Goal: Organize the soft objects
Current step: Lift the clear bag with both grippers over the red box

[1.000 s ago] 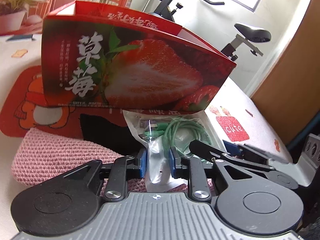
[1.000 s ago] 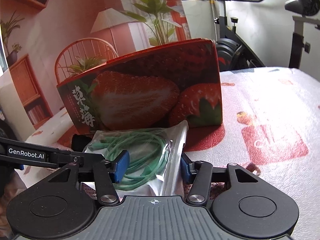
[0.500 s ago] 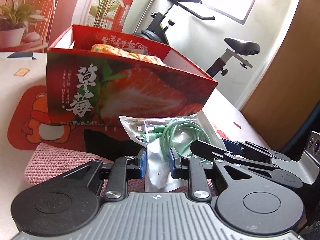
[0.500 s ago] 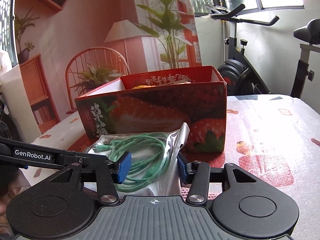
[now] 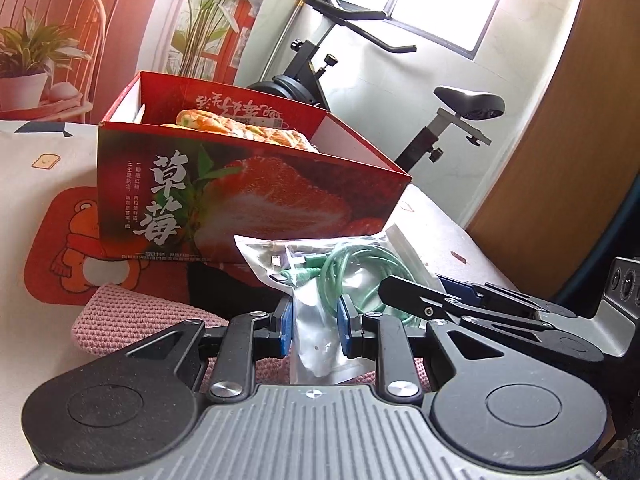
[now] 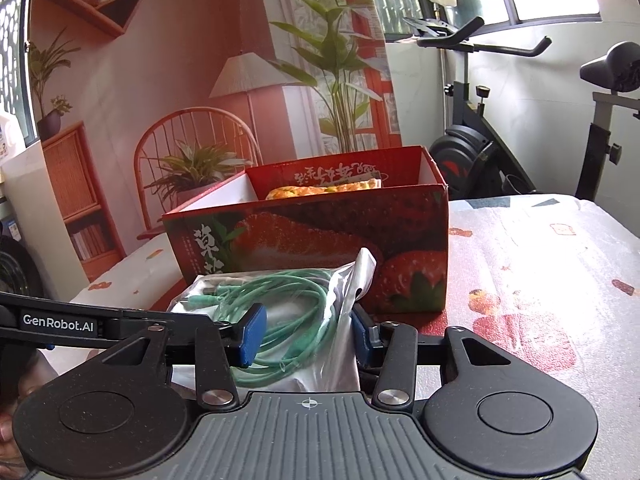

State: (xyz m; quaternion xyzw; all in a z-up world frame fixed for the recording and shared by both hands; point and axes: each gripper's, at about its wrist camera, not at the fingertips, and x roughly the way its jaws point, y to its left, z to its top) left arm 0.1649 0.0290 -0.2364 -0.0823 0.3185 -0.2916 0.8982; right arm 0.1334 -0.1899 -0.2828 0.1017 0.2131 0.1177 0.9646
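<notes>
A clear plastic bag with a coiled green cable [image 5: 340, 272] [image 6: 288, 312] is held up in front of the red strawberry box [image 5: 240, 200] [image 6: 320, 240]. My left gripper [image 5: 314, 326] is shut on the bag's lower left part. My right gripper [image 6: 306, 334] is shut on the bag's right side; it shows in the left wrist view [image 5: 480, 304]. The box is open on top and holds an orange and green soft item [image 5: 248, 130] [image 6: 324, 190]. A pink knitted piece [image 5: 132, 316] lies on the table below the bag.
A dark object [image 5: 216, 288] lies between the knit and the box. The table has a printed cloth with a red bear mat [image 5: 64, 240]. An exercise bike [image 6: 500, 140] stands behind the table. A wooden panel [image 5: 560, 160] is at right.
Both grippers have risen with the bag, so the box's open top and the item inside now show. The grip on the bag is unchanged.
</notes>
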